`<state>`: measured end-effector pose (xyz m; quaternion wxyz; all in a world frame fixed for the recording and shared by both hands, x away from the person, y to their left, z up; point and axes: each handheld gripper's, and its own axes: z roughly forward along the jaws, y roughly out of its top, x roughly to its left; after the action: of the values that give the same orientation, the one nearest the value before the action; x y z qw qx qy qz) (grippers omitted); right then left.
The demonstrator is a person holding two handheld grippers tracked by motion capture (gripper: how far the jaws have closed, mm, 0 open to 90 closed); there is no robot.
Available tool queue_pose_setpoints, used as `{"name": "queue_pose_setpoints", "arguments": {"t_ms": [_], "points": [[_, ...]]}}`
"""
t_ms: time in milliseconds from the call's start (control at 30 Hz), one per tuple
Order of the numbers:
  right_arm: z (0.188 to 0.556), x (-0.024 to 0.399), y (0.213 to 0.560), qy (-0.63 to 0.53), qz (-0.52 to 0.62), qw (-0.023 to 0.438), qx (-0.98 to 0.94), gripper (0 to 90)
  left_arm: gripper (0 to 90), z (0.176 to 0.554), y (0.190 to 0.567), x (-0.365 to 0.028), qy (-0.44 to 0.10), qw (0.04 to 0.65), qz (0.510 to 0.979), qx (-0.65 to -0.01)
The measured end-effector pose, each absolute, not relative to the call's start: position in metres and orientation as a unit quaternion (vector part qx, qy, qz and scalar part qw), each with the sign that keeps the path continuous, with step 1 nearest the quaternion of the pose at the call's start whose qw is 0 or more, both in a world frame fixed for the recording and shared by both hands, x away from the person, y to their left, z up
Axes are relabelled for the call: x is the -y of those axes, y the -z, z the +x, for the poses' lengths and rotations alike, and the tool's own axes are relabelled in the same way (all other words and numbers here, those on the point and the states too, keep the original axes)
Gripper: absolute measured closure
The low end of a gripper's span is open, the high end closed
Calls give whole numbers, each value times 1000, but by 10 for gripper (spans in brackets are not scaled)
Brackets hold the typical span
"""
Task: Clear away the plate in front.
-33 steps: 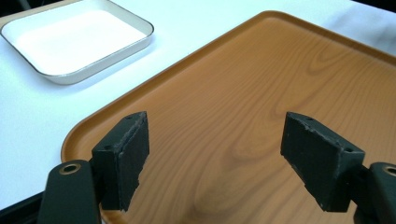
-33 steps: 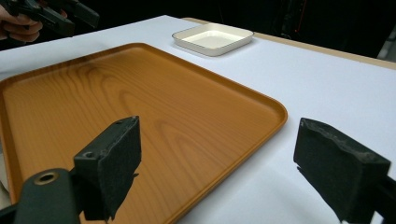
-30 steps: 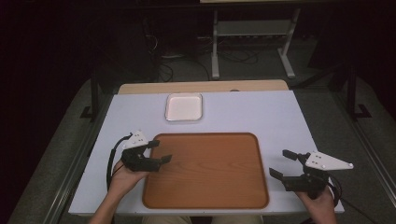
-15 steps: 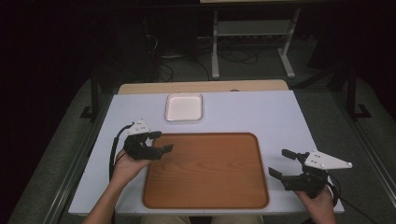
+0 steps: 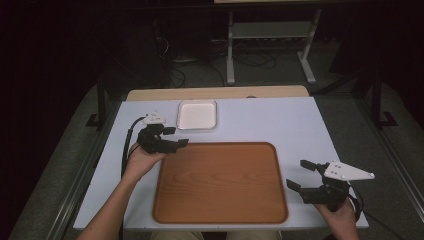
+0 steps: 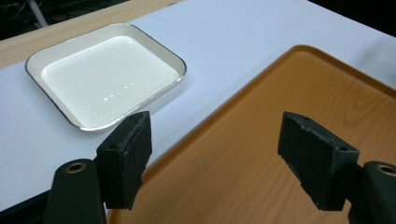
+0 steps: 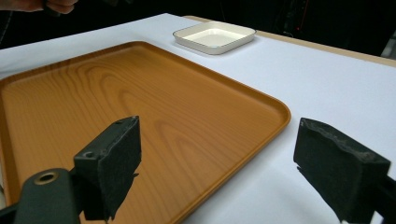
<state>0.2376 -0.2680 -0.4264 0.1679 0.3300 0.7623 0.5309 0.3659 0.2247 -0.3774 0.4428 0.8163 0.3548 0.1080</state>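
A white shallow dish lies empty at the table's far middle. In front of it rests a large wooden tray, with nothing on it. My left gripper hovers open over the tray's far left corner, just short of the dish. The left gripper view has the dish ahead on the left and the tray under the spread jaws of the left gripper. My right gripper is open beside the tray's right edge. From the right gripper, the tray stretches away towards the dish.
The table top is pale, with a wooden strip along its far edge. Beyond it stand a metal rack and cables on a dark floor. The other hand appears far off in the right gripper view.
My left gripper has moved away from the person, from the tray's left edge to its far left corner near the dish. The right gripper has barely shifted.
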Motion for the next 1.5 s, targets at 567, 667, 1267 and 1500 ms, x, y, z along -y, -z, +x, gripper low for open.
{"name": "queue_pose_setpoints", "arguments": {"t_ms": [567, 667, 1267, 1500], "points": [[237, 268, 426, -536, 332, 166, -758, 143, 259, 416, 361, -219, -96, 429, 811, -385], [237, 268, 426, -535, 331, 167, -759, 143, 286, 423, 358, -221, -96, 428, 810, -389], [236, 269, 426, -535, 334, 167, -757, 143, 297, 467, 347, -224, -104, 415, 803, -416], [236, 269, 426, -532, 337, 169, -759, 143, 295, 489, 347, -228, -97, 398, 802, -435]]}}
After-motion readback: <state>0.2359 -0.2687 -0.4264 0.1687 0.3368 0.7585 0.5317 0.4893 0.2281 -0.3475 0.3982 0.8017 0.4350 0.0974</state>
